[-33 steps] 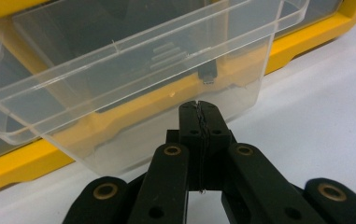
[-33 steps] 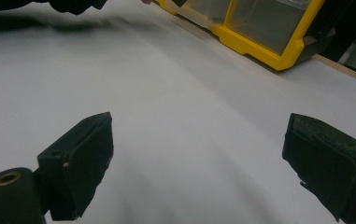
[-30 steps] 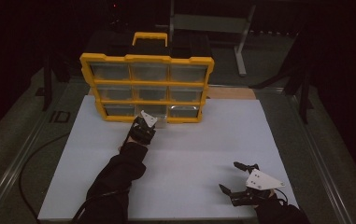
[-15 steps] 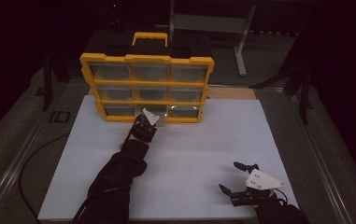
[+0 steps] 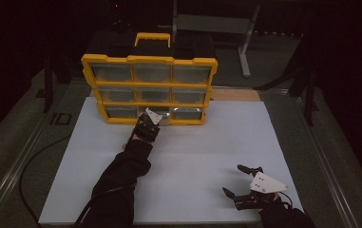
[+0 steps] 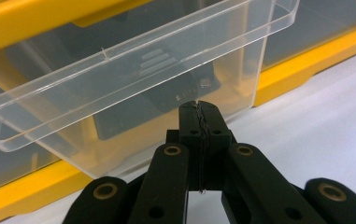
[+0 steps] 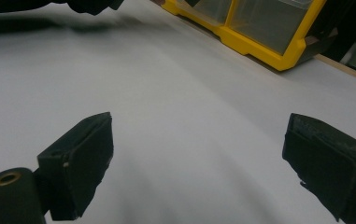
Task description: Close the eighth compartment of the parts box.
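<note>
A yellow organizer (image 5: 147, 59) with clear drawers stands upright at the back of the white board (image 5: 207, 142). Its bottom middle drawer (image 6: 119, 84) is clear plastic, pulled partly out and tilted, with a dark shape showing through it. My left gripper (image 5: 156, 115) reaches this drawer's front; in the left gripper view the gripper (image 6: 198, 109) has its jaws pressed together, tips against the drawer's front wall, and I see nothing between them. My right gripper (image 5: 233, 179) hovers low over the board at the near right, and in the right gripper view the gripper (image 7: 203, 154) stands wide open and empty.
A black handle box sits behind the organizer. A wooden strip (image 5: 235, 94) runs along the board's far edge. A cable (image 5: 26, 166) lies on the floor at the left. In the right gripper view the organizer's corner (image 7: 259, 46) shows far ahead.
The left gripper has crept slightly toward the organizer. The right gripper has kept still.
</note>
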